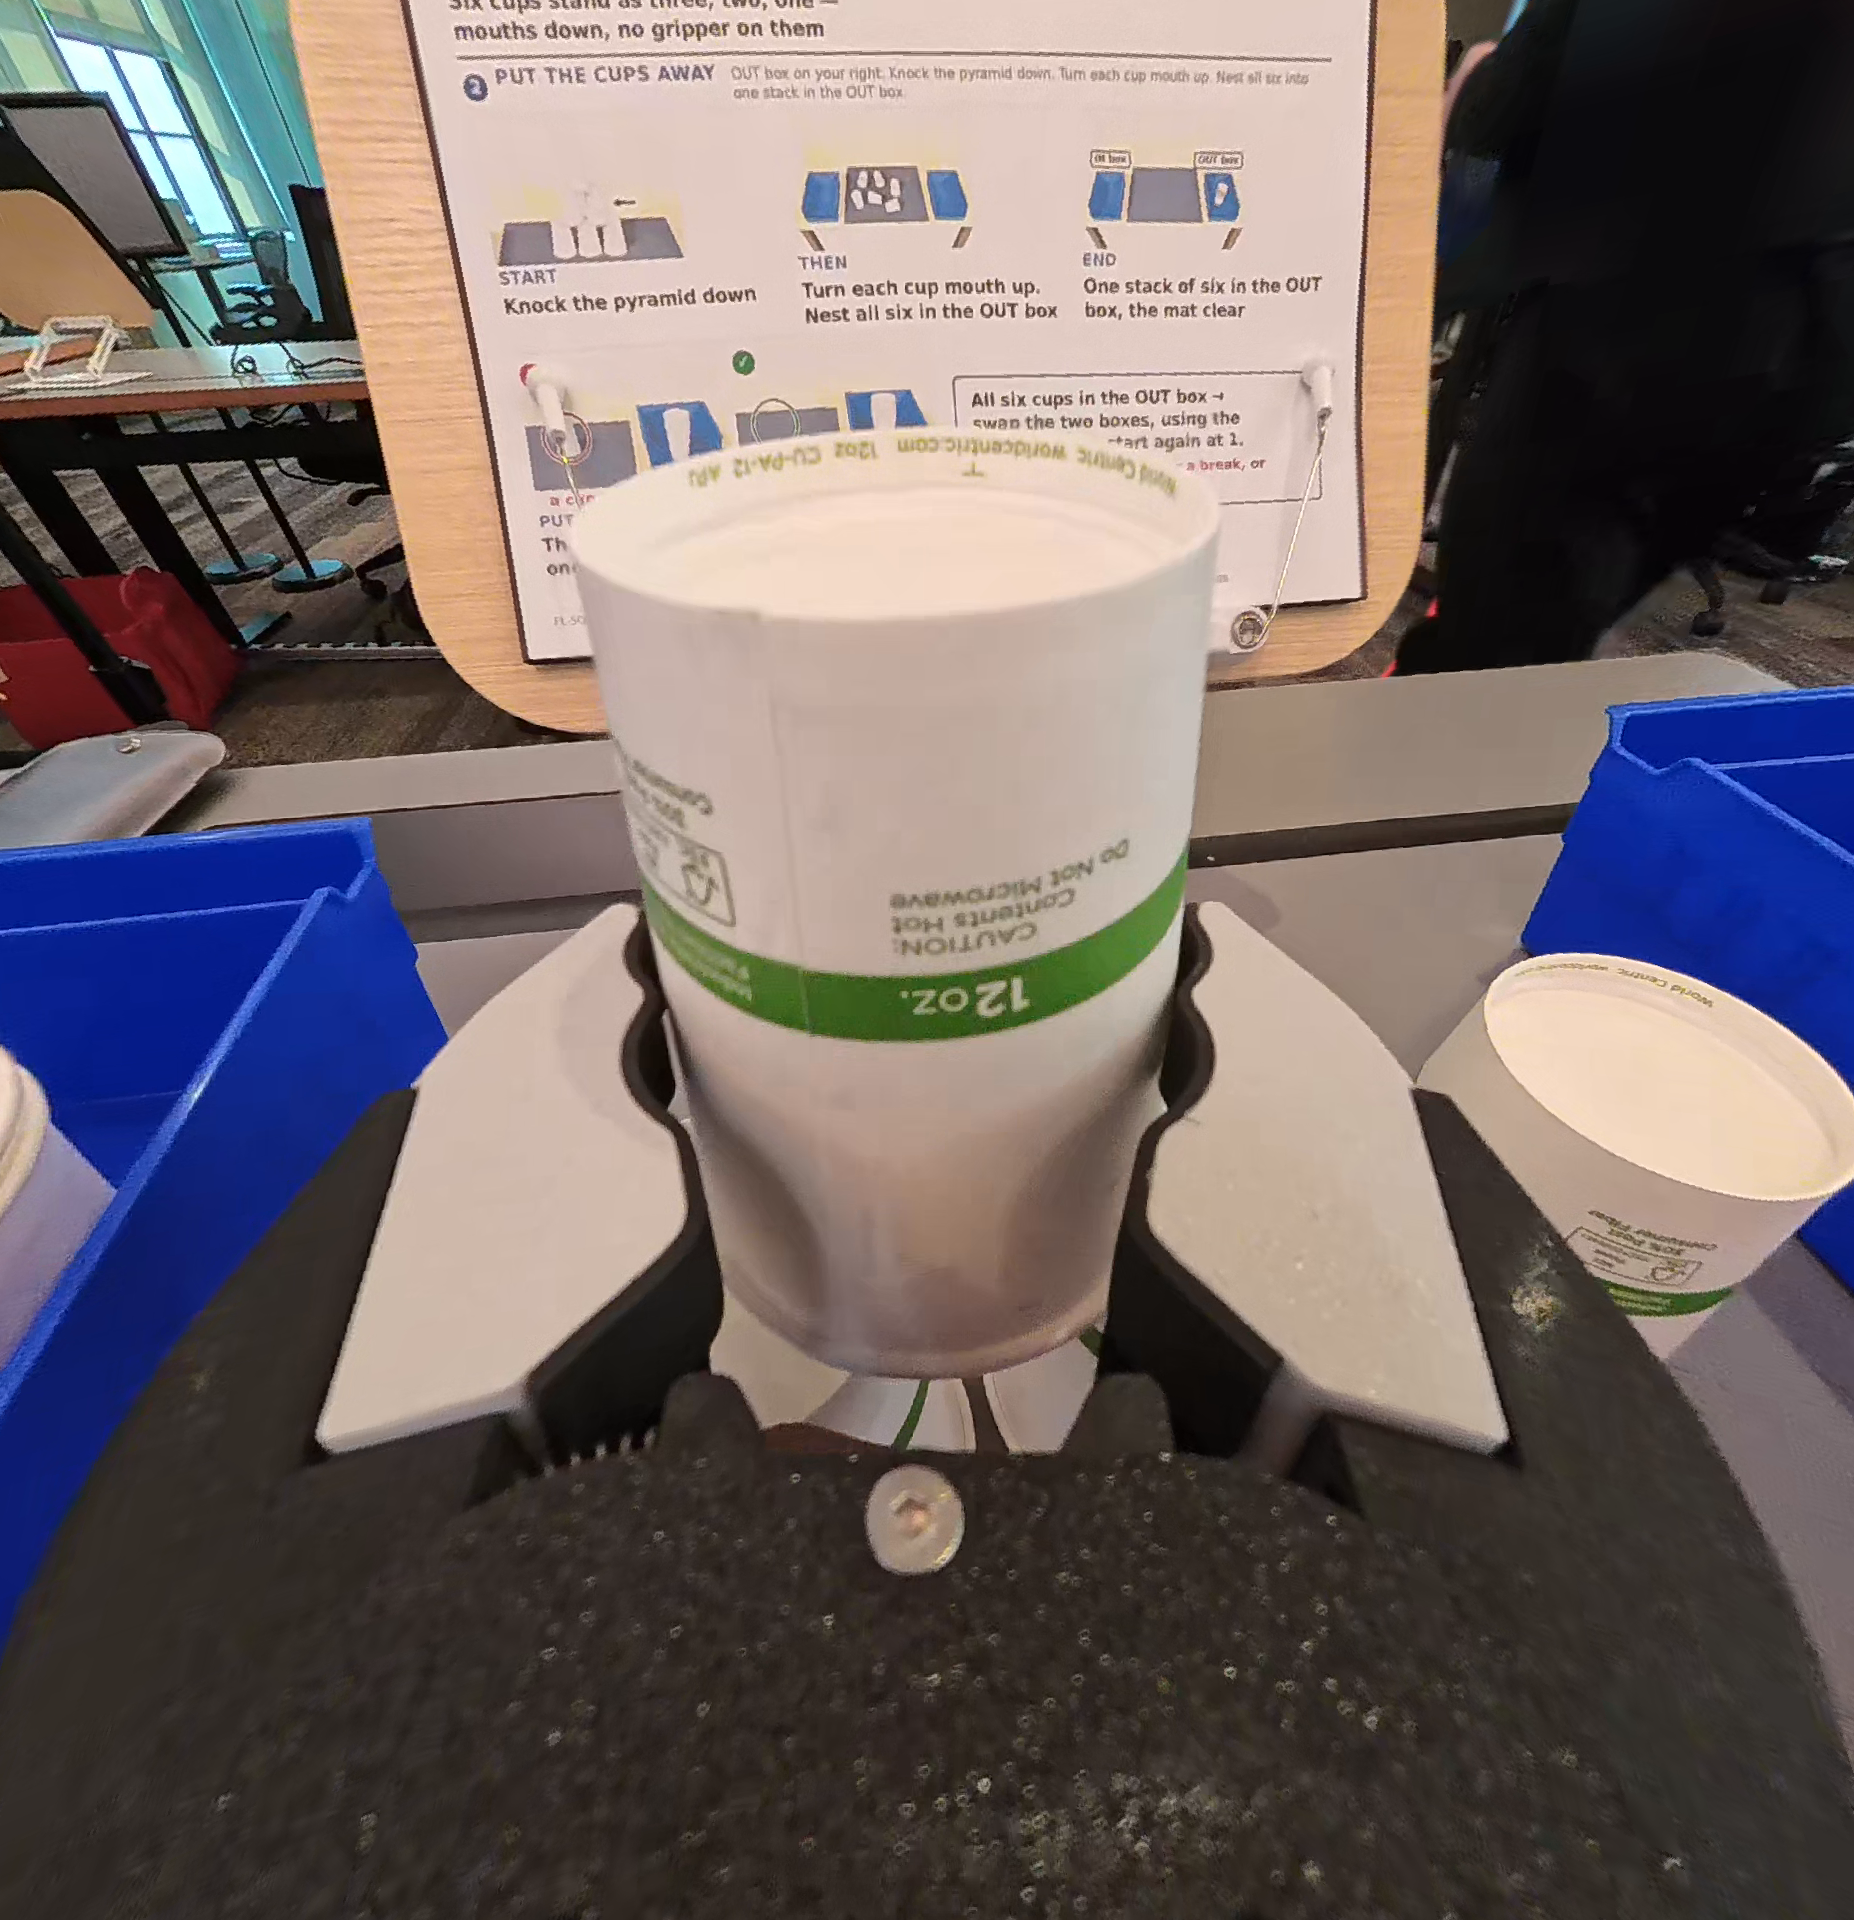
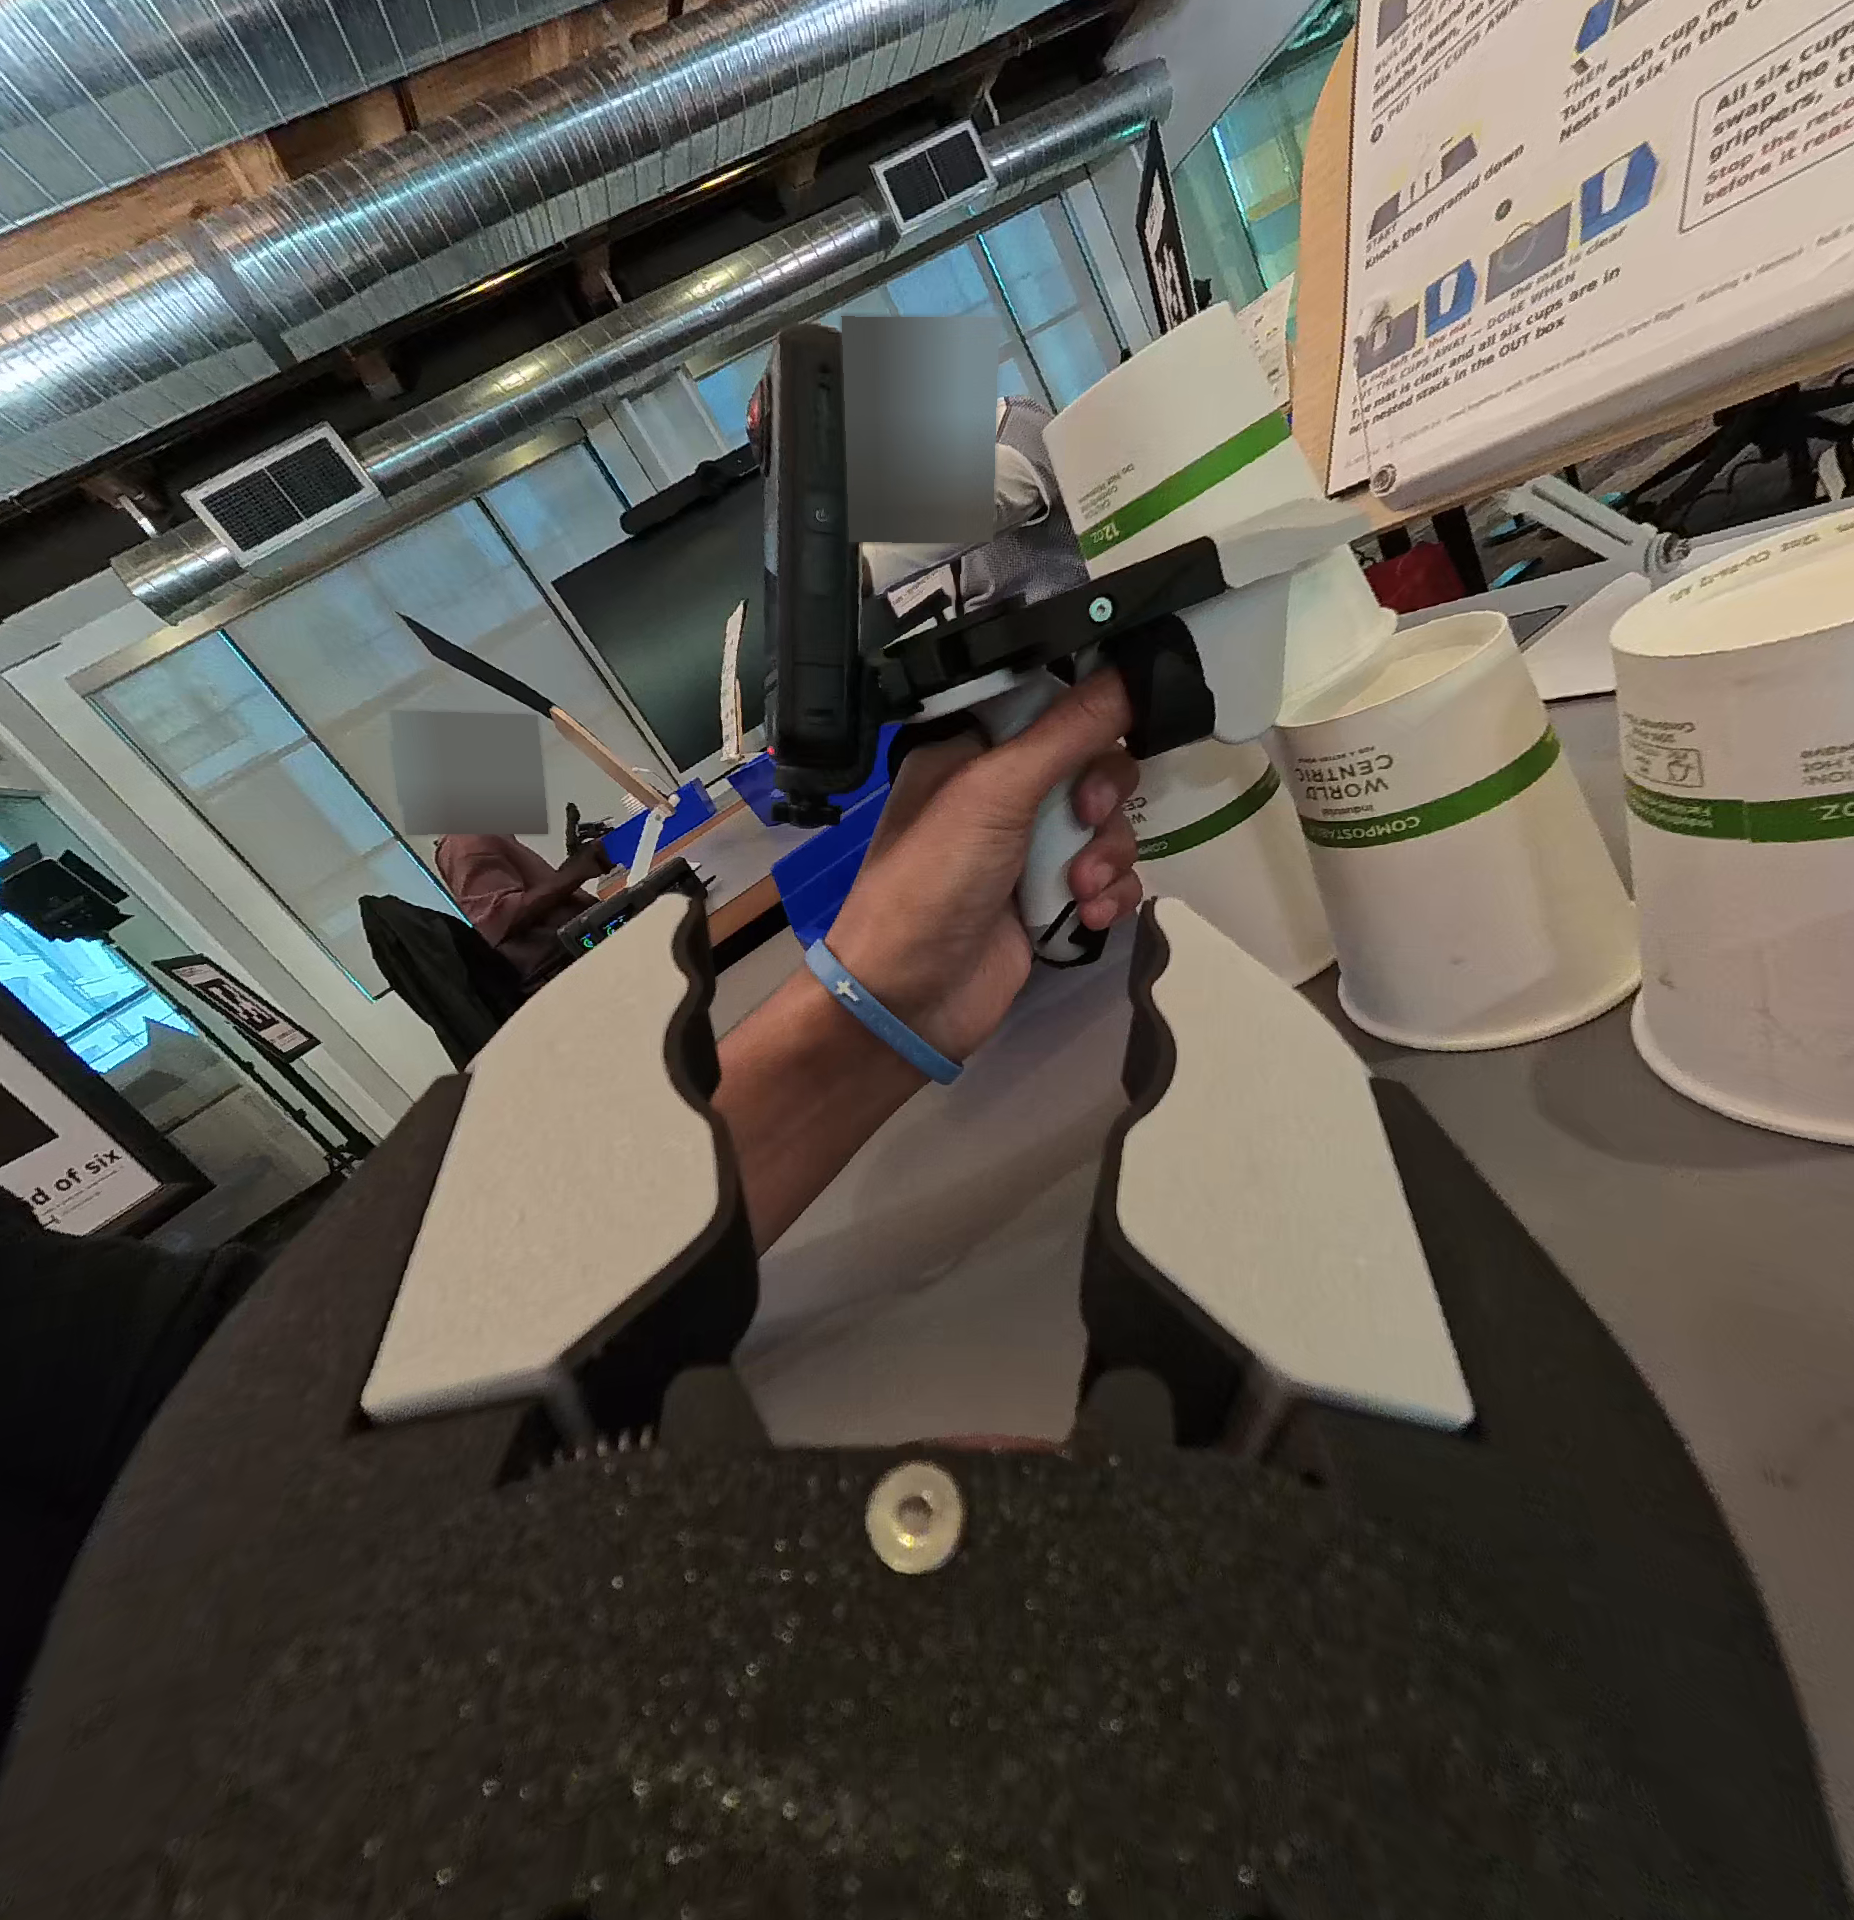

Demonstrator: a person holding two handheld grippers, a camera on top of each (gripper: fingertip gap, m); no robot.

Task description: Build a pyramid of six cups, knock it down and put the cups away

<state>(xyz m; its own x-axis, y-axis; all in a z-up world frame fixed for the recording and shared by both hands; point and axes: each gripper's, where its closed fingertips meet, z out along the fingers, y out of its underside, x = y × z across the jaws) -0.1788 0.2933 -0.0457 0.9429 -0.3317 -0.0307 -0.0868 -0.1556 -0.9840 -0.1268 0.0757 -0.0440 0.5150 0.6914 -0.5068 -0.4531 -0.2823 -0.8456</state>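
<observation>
Left gripper (image 1: 918, 1049), level and facing the instruction board (image 1: 892, 312), pinching an upside-down white cup (image 1: 902, 831) at its green band, above the grey table (image 1: 1422, 831) between two blue bins (image 1: 175, 987). Right gripper (image 2: 918, 1039) tilted, spread with nothing between, aimed at the hand (image 2: 964, 862) gripping the other tool's handle. Three inverted cups (image 2: 1442, 831) standing close together on the table; the held cup's mouth hidden behind the fingers.

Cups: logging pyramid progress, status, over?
Left gripper shut on held cup, mouth down, above the base cups. Right gripper open, empty. Nothing blocking.
</observation>
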